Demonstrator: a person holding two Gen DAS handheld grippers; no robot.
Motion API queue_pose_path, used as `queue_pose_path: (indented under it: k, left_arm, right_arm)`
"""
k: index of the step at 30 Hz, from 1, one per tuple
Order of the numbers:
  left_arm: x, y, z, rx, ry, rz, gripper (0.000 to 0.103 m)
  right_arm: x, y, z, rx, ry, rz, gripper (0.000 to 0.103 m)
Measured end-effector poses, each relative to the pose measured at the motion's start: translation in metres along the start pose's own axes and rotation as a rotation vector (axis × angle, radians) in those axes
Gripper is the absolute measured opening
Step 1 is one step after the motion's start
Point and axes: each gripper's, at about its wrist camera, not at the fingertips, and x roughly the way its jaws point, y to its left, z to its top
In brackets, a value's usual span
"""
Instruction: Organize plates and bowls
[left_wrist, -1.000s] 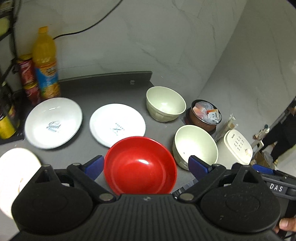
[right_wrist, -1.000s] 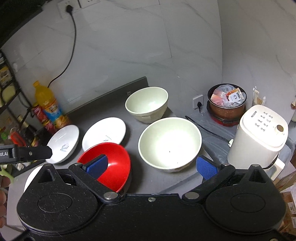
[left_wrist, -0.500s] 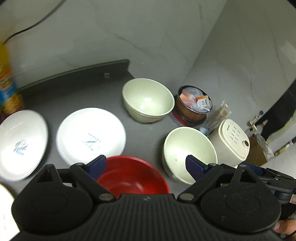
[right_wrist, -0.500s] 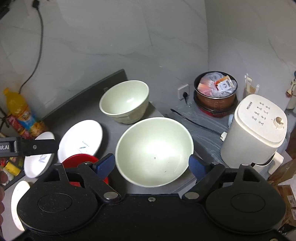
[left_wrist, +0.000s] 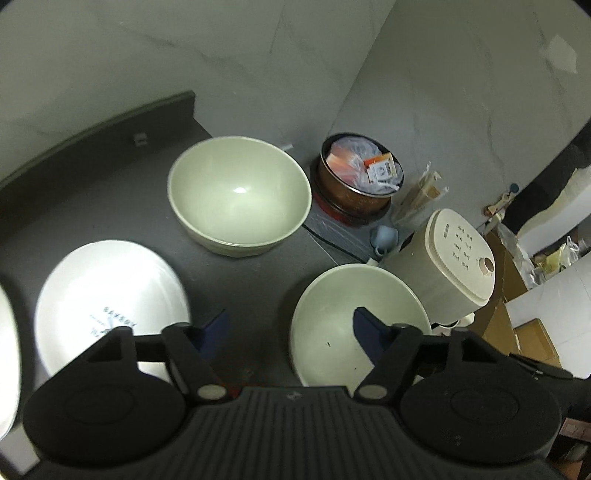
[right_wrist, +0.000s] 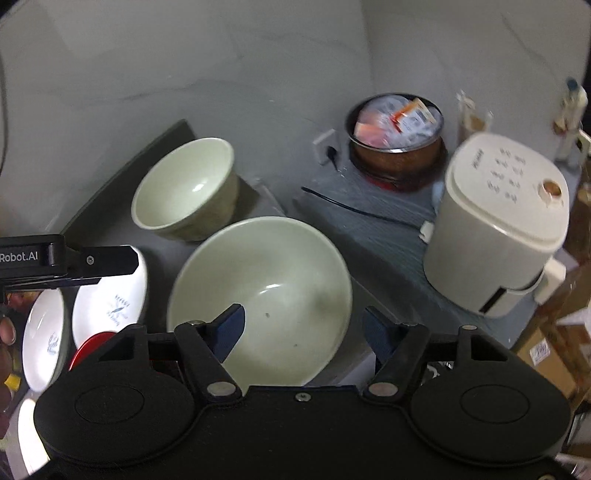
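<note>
Right wrist | right claw (right_wrist: 301, 325) hovering apart, straddling near cream bowl's (right_wrist: 266, 280) right rim | next: lowering, clamping rim | left claw (left_wrist: 290, 328) apart, empty

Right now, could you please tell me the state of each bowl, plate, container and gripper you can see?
Near cream bowl: upright, empty, ungripped.
Far cream bowl: upright, empty, apart from the near one.
Red bowl: upright, mostly hidden.
White plates: flat on the counter, unstacked.
Brown pot: lidless, full of packets.
White cooker: lid shut.
Left gripper: fingers open, empty.
Right gripper: fingers open, empty.
</note>
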Motion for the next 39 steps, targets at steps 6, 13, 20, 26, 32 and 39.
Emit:
queue_pose_path:
  k: [6, 13, 20, 26, 32, 39]
  left_arm:
    - [0.037, 0.001, 0.008, 0.011, 0.072, -0.021, 0.063]
    - [0.072, 0.004, 0.011, -0.021, 0.169, -0.030, 0.033]
    - [0.091, 0.011, 0.005, -0.050, 0.230, -0.047, 0.014]
    - [0.079, 0.001, 0.002, -0.039, 0.196, -0.051, 0.010]
    - [0.047, 0.000, -0.005, -0.061, 0.117, -0.048, 0.010]
    - [0.012, 0.003, -0.019, -0.117, 0.042, -0.045, 0.010]
  right_arm:
    - [0.022, -0.014, -0.001, 0.068, 0.040, -0.018, 0.063]
    - [0.044, -0.020, -0.004, 0.109, 0.100, -0.010, 0.047]
    - [0.062, -0.023, -0.014, 0.125, 0.155, 0.000, 0.015]
    - [0.049, -0.021, -0.014, 0.111, 0.114, 0.005, 0.015]
    - [0.023, -0.014, -0.013, 0.079, 0.051, 0.030, 0.016]
    - [0.001, -0.007, -0.018, 0.023, 0.009, 0.063, 0.016]
